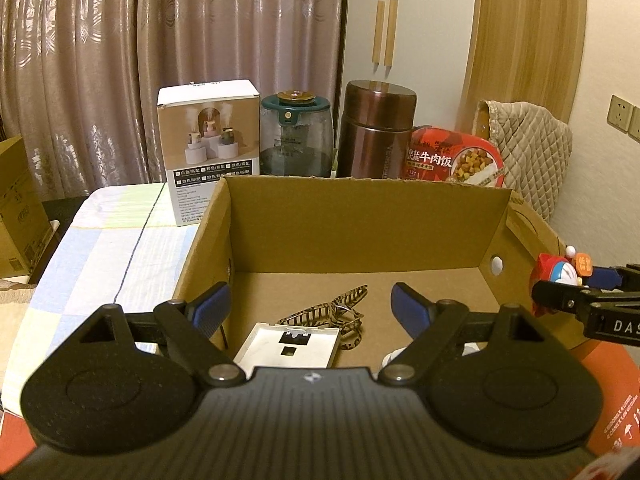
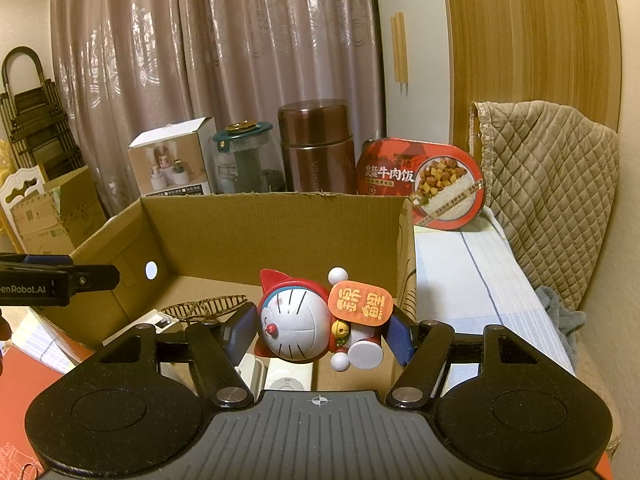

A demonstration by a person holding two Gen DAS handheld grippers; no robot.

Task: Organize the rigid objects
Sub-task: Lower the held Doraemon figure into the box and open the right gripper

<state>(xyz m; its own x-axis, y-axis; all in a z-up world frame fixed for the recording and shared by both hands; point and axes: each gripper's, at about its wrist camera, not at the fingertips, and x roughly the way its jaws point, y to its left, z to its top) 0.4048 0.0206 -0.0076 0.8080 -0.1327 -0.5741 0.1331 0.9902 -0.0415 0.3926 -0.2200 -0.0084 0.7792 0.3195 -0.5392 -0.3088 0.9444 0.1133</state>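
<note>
Right wrist: white items [image 2: 280,376] behind figurine [image 2: 304,320]

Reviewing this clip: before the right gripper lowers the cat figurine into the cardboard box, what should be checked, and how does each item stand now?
1. Grip: right gripper pads clamp the cat figurine on both sides: ok.
2. Figurine over the cardboard box opening: ok.
3. Bare floor under it: white items lie just below; cannot tell.
4. Left gripper open, empty, inside the box: ok.
5. Striped strap and white case lie left of the figurine: ok.
</note>
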